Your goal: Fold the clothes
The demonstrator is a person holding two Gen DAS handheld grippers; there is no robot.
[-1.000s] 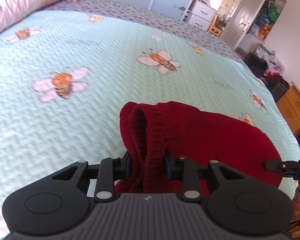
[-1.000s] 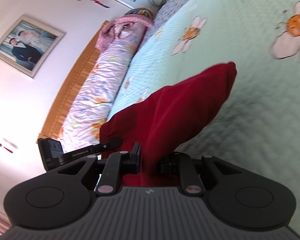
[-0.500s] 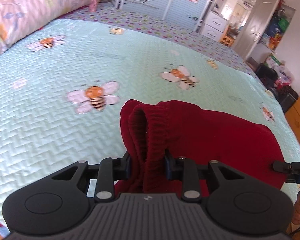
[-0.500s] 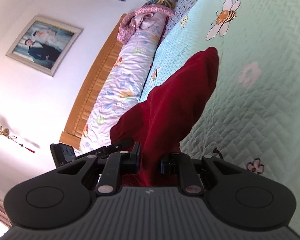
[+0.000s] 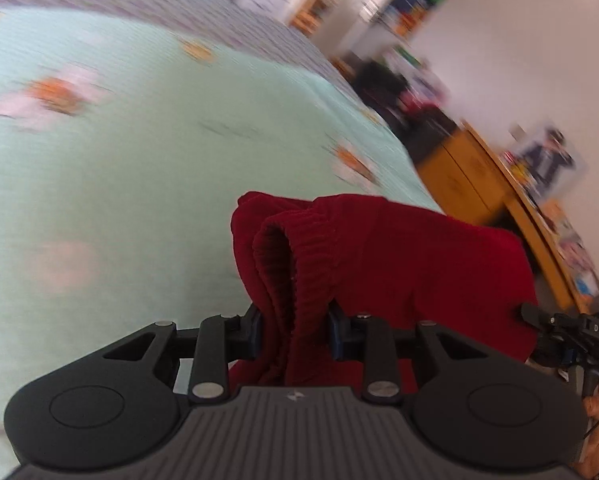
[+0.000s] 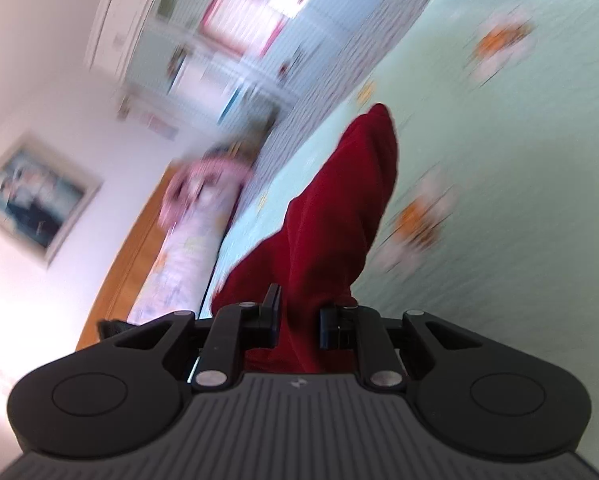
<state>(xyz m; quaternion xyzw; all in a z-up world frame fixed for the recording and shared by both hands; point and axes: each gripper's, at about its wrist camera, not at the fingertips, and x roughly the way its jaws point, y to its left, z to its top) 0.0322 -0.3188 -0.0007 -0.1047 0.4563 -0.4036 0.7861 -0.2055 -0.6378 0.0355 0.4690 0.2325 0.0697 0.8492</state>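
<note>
Both the left gripper [image 5: 293,334] and right gripper [image 6: 299,330] pinch the soft, floppy red garment [image 5: 399,256] by its ribbed edge above the bed [image 5: 139,168].

A lived-in bedroom in a home.

A wide bed takes up most of both views, under a pale green quilt [image 5: 147,152] printed with orange bees and edged by a dotted purple border [image 5: 203,28]. A long floral bolster [image 6: 179,264] lies against a wooden headboard [image 6: 127,280], with a framed picture [image 6: 31,200] on the white wall above. Past the foot of the bed stand pale wardrobe doors [image 6: 235,40] with stickers on them. To the side is an orange wooden cabinet [image 5: 471,184] with clutter on top, dark bags [image 5: 391,88] on the floor and crowded shelves [image 5: 415,4] by a doorway. All of it is blurred.
</note>
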